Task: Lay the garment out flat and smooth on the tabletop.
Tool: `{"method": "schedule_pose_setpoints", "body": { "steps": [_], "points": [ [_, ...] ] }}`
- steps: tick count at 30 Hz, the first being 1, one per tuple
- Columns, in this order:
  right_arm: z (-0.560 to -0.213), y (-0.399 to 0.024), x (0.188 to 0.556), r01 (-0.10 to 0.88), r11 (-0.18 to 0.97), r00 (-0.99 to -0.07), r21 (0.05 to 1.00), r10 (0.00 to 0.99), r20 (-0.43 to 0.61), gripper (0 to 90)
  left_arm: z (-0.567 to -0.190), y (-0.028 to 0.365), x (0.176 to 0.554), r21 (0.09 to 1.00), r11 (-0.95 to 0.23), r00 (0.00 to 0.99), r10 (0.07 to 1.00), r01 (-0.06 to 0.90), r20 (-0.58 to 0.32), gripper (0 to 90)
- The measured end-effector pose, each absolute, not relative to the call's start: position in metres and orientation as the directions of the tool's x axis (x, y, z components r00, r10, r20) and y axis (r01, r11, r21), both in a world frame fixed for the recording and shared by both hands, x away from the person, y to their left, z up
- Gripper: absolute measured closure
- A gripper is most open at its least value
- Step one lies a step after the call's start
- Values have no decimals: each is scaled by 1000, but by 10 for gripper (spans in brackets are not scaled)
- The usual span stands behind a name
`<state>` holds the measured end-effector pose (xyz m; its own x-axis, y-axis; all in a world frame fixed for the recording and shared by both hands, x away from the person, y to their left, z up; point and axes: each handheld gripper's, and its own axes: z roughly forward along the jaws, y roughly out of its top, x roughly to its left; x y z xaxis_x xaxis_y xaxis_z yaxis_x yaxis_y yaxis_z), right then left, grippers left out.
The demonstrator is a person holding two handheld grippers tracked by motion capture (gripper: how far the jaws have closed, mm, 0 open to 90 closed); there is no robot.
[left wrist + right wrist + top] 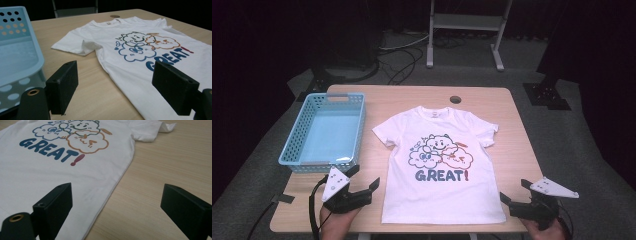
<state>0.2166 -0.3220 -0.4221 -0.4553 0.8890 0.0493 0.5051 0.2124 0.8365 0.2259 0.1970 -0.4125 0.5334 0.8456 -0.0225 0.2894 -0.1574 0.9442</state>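
A white T-shirt (437,197) with cartoon clouds and the word GREAT lies flat, face up, on the wooden table (492,100), collar toward the far side. My left gripper (364,176) hovers open at the shirt's lower left corner. In the left gripper view the left gripper (116,75) has one jaw over bare wood and the other over the T-shirt (130,70), with nothing between them. My right gripper (514,191) is open at the lower right corner. In its own view the right gripper (117,195) straddles the side hem of the T-shirt (50,170).
An empty light-blue plastic basket (294,135) stands on the table's left side, close to my left gripper; the basket (17,50) also appears in the left gripper view. A cable hole (455,99) sits behind the collar. A metal stand (464,30) and cables are on the floor beyond.
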Motion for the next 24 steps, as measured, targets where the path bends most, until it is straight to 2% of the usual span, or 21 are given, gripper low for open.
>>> {"method": "schedule_pose_setpoints", "body": {
  "steps": [24],
  "points": [
    [-421,-345,197,504,178,-428,845,901,65,99,-423,229,172,944,-129,492,870,304,-40,197]
  ]
}}
